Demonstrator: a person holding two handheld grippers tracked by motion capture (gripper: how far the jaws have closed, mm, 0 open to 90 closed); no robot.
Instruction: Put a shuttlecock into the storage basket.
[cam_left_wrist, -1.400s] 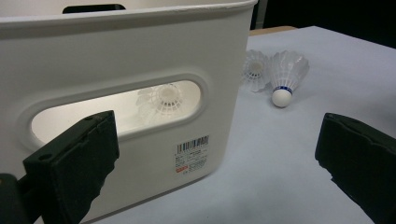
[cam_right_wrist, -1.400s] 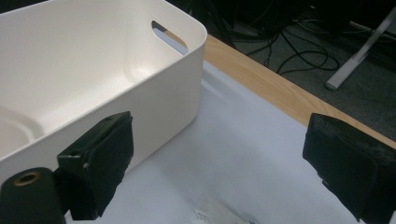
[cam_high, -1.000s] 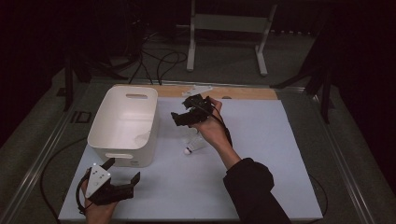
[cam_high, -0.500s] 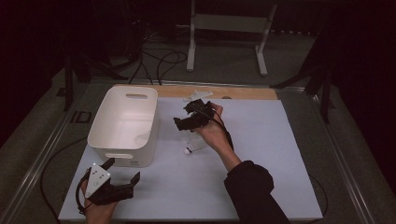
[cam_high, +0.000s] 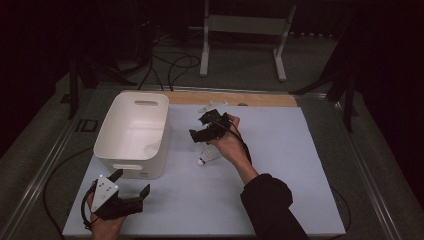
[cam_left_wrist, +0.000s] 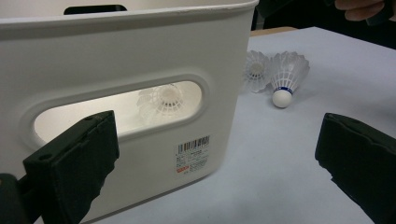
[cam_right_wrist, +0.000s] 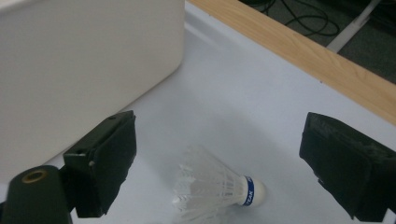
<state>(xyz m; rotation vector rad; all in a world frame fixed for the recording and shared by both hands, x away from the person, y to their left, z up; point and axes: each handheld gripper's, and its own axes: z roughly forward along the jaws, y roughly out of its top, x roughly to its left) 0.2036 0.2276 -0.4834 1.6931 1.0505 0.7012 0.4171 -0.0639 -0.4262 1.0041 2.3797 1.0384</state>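
- Right now, right gripper (cam_high: 197, 134) hovers over the white table (cam_high: 300, 165), just right of the white bin (cam_high: 131, 134), jaws spread wide, nothing between them.
- Right gripper view: shuttlecock (cam_right_wrist: 217, 190) lies on its side on the table below and between the two jaws, cork with blue band pointing right. Not touched by either jaw. Bin wall fills upper left of that view.
- High view: same shuttlecock (cam_high: 208, 156) sits just under the person's right hand (cam_high: 227, 142), near the bin's right side, apart from it.
- Left gripper (cam_high: 131, 192) rests low at the near left of the table, held in the left hand (cam_high: 102, 222), jaws open and empty, aimed at the bin's near wall.
- Left gripper view: through the bin's handle slot, one shuttlecock inside the bin (cam_left_wrist: 161, 100). Barcode label (cam_left_wrist: 192, 154) on the wall below the slot.
- Same view, to the right of the bin: two shuttlecocks on the table, blue-banded one (cam_left_wrist: 286, 77) cork towards the camera, a second one (cam_left_wrist: 256, 70) just beside it, looks to be touching.
- Wooden strip (cam_high: 260, 99) runs along the far edge of the table.
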